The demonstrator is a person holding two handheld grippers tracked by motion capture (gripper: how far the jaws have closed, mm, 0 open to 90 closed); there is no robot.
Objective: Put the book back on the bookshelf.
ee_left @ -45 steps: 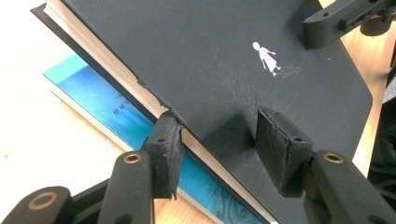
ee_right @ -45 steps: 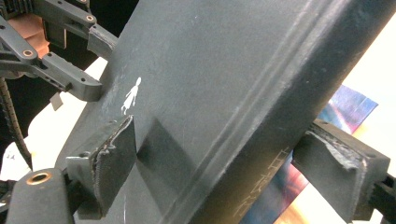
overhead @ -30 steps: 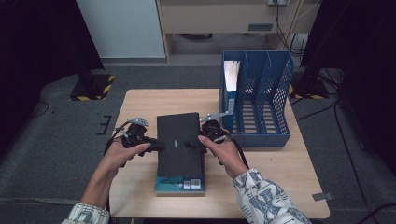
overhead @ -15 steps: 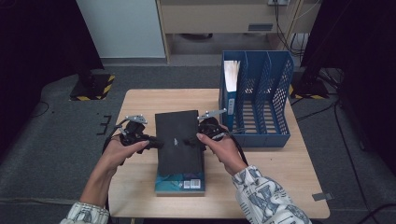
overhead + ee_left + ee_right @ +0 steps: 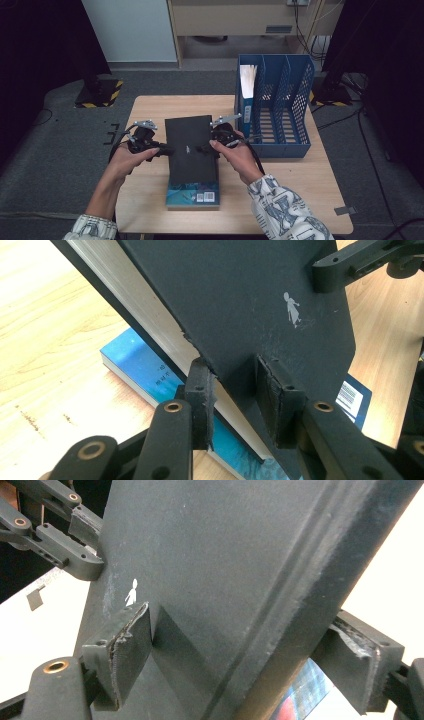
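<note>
Since the earlier frames the black book [image 5: 191, 148] is seen shifted slightly toward the far side of the table, and the jaws of the left gripper [image 5: 159, 149] have just been closing, with the book's fore edge between them. Item: black hardcover book, held between two hand-held grippers above a blue paperback [image 5: 193, 195] that lies flat on the wooden table [image 5: 150, 107] near the person's edge; the black book overlaps the paperback's far part and appears lifted along at least one edge, though how far it is clear of the paperback cannot be told. Left gripper [image 5: 235, 407]: narrowed over the page-side edge, one pad on the cover and one beside the pages; full contact of both pads cannot be confirmed. Right gripper [image 5: 250, 652]: pinched on the spine side of the same book, one pad flat on the cover and the other behind the spine. Item: blue mesh file rack [image 5: 280, 107], placed at the table's right, just beside the right gripper; a white-edged volume [image 5: 247, 82] is stood in its leftmost compartment, the other compartments being vacant. Step judged in hand: securing a two-sided hold on the black book for lifting. Next move, as judged: the left hold is to be completed, the book raised clear, turned upright and carried to a vacant compartment, the spine grip being kept firm so the covers are not let splay.
</note>
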